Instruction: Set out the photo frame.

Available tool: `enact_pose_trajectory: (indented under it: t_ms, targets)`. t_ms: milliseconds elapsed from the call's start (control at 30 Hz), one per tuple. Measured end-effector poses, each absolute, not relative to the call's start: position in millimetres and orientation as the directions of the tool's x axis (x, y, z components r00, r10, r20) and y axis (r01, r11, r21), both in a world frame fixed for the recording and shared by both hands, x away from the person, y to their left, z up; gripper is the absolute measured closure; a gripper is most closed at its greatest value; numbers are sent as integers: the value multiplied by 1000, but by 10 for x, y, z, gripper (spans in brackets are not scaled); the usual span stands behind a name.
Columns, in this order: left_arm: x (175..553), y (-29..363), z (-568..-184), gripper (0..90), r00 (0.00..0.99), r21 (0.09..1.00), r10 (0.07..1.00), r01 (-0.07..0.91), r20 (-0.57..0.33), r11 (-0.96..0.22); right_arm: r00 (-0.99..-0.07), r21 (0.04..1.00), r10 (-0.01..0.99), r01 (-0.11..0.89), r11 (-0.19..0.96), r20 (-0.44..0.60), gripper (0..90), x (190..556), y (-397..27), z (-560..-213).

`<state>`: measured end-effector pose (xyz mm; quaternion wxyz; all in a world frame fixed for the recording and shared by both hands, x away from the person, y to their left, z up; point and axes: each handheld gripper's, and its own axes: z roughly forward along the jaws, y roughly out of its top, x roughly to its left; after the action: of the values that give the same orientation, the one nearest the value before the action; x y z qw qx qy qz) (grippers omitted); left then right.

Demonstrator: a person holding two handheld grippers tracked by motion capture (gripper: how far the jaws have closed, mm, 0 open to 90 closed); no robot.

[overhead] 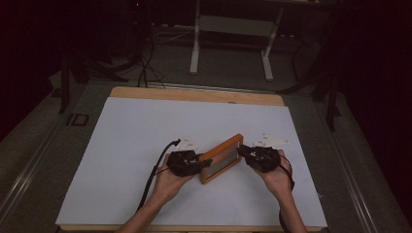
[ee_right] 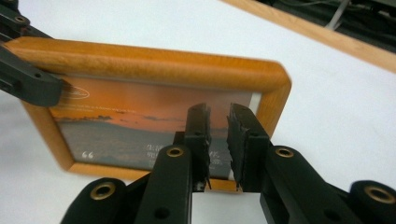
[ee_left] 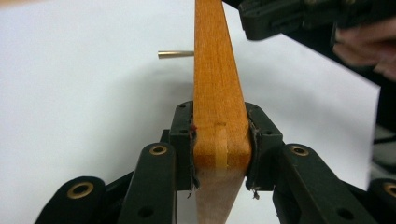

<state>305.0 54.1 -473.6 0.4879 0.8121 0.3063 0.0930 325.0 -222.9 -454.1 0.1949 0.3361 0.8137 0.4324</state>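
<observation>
Dim workshop floor and the legs of a white stand [overhead: 231,43] fill the background, and in front of them sits the bench [overhead: 145,92], wooden at its far edge and covered by a wide white sheet [overhead: 145,145].

At the left of the high view, the person's left hand [overhead: 167,182] holds the left claw [overhead: 203,163], a cable [overhead: 154,172] trailing back from it. In the left gripper view this claw [ee_left: 220,140] is clamped tight on the edge of a wooden picture frame [ee_left: 215,84], one jaw pressed against each face of the wood. From here the frame is seen edge-on: warm orange-brown timber with visible grain and a paler joint strip at the gripped corner. A thin brass-coloured pin [ee_left: 175,54] juts from its left face.

In the middle of the high view, the picture frame [overhead: 221,158] stands near the middle of the sheet, angled between the two claws. The right gripper view shows the frame [ee_right: 140,60] face-on: rounded corners, glossy orange wood, and a picture of an orange sunset sky over a dark band of land, with small white lettering and quotation marks low in it.

To the right, the right hand [overhead: 277,177] holds the right claw [overhead: 239,150] by the frame's far end. In the right gripper view this claw [ee_right: 218,122] is nearly closed, a narrow gap left between its jaws, which grip nothing and sit in front of the frame's lower right part.
</observation>
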Motion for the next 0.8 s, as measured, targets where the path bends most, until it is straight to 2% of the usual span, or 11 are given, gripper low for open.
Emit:
enact_pose_trajectory:
  t_ms: [167, 467, 567, 667, 800]
  targets:
    - [3027, 587, -4824, 690, 799, 867, 582, 391, -153, -308, -700, 864, 714, 344, 367, -25, 876, 3248, -2183, -4450]
    - [2997, 586, -4888, 667, 804, 881, 565, 391, -186, -265, -681, 888, 732, 342, 307, 9, 893, 3384, -2030, -4433]
    - [2992, 566, -4929, 615, 799, 873, 572, 402, -186, -277, -685, 887, 729, 347, 303, 19, 897, 3408, -1996, -4467]
    - [2988, 503, -5140, 610, 783, 842, 587, 448, -206, -302, -684, 890, 729, 344, 299, 19, 898, 3402, -1983, -4472]
    - [2985, 477, -5246, 637, 778, 833, 591, 461, -213, -306, -686, 888, 727, 346, 303, 19, 897, 3399, -1990, -4467]
